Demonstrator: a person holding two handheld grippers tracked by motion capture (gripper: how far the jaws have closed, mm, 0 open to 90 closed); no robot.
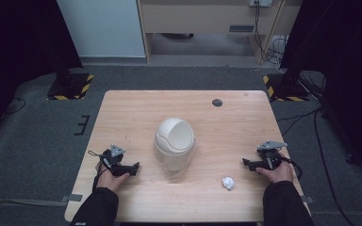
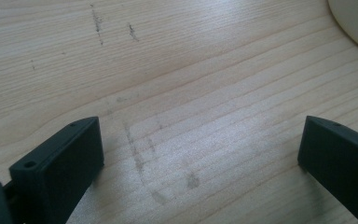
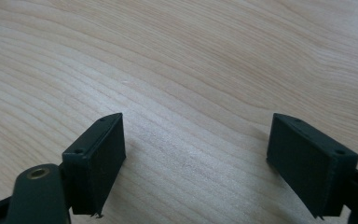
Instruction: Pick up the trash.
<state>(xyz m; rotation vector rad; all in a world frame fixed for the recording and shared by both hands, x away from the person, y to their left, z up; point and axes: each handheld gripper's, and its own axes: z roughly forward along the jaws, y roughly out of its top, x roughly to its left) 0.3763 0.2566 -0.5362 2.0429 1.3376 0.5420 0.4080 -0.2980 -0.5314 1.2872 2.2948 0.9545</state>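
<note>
Centrally on the tabletop (image 1: pixel 132 108) stands a cream bin with a domed swing lid (image 1: pixel 174 146), upright and within equal reach of both hands, which suggests it is the thing to be fed. A crumpled white paper ball (image 1: pixel 228 182) lies near the front edge, closer to the person's right side and well apart from the bin, probably so that side can collect it. The left tool (image 1: pixel 133 168) rests low beside the bin, its jaws spread wide and empty over bare wood. The right tool (image 1: pixel 248 163) sits just beyond the paper ball, likewise released with nothing between its jaws, both seemingly parked at a ready position.
</note>
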